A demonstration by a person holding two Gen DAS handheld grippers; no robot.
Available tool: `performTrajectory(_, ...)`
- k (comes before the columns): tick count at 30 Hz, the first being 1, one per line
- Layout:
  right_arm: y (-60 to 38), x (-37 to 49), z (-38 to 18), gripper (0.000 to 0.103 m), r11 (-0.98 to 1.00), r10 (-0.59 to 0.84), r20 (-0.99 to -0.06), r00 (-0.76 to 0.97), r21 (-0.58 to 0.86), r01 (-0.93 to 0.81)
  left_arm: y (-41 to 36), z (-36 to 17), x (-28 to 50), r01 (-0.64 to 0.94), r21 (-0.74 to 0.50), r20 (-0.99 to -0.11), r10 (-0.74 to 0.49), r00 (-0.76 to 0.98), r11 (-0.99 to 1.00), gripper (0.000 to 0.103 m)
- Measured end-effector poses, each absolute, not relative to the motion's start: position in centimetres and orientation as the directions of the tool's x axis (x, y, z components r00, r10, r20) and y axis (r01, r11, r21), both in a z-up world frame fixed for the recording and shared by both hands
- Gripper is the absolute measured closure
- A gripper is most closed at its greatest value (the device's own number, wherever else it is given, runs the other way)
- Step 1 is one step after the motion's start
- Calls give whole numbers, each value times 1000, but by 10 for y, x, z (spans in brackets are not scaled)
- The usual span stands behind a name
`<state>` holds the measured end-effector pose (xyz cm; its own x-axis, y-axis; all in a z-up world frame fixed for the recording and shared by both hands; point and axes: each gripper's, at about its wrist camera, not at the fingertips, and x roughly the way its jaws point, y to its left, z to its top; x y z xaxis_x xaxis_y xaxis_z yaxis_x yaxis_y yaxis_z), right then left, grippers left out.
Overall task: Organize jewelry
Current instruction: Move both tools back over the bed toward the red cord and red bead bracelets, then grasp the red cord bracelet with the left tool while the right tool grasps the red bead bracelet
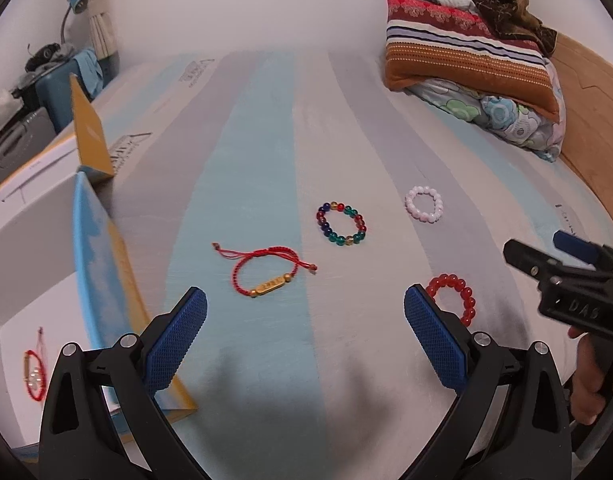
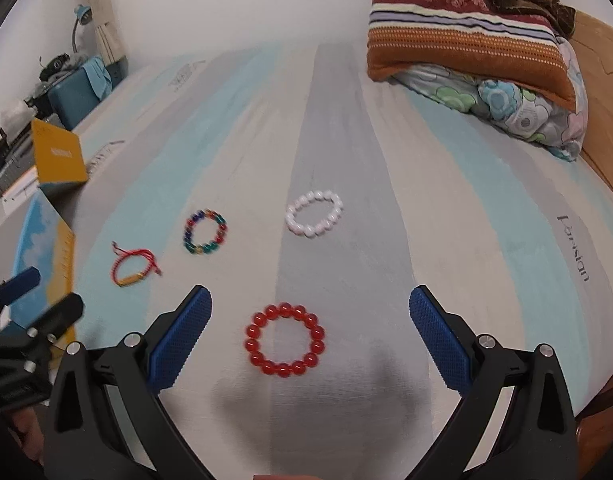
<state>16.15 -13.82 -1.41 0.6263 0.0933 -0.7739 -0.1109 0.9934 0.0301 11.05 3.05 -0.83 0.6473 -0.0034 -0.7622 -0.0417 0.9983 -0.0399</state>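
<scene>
Both grippers are hovering over the bed [image 2: 386, 128] with nothing in them, each with its jaws spread wide. The right gripper [image 2: 310, 306] is framing the red bead bracelet [image 2: 284, 339], which is lying flat just ahead of and between its jaws, probably the next piece to be picked. Farther ahead of those jaws the white bead bracelet [image 2: 314, 213] is resting, and off to their left the multicolored bead bracelet [image 2: 205, 232] and the red cord bracelet [image 2: 132, 266] are lying apart from one another, spaced so each can be pinched alone. The left gripper [image 1: 305, 304] is facing the cord bracelet just beyond its jaws. To the left of its jaws an open box [image 1: 102, 264] is waiting, seemingly holding another red bracelet [image 1: 33, 376], though that corner is blurred.
</scene>
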Motion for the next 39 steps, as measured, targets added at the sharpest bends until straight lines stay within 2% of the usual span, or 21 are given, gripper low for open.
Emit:
performTrajectory(11, -142, 181, -73, 8, 994, 88, -828, 553, 34, -107, 36, -52, 150, -59, -35, -804, 7, 595, 998, 6)
performTrajectory(24, -129, 187, -103, 8, 988, 68, -852, 520, -14, -151, 48, -98, 187, -93, -38, -834, 20, 552, 995, 6)
performTrajectory(30, -128, 191, -117, 27, 987, 66, -873, 483, -14, -161, 55, -108, 194, -102, -36, -831, 26, 556, 994, 7)
performTrajectory(31, -128, 191, -118, 27, 987, 68, -873, 482, -12, -161, 55, -109, 194, -106, -38, -831, 27, 555, 994, 8)
performTrajectory(32, -128, 191, -119, 28, 987, 68, -873, 483, -12, -161, 57, -111, 194, -110, -39, -832, 28, 554, 993, 11)
performTrajectory(39, -124, 185, -118, 51, 985, 88, -867, 490, 2, -173, 61, -112, 189, -125, -16, -840, 55, 540, 992, 32)
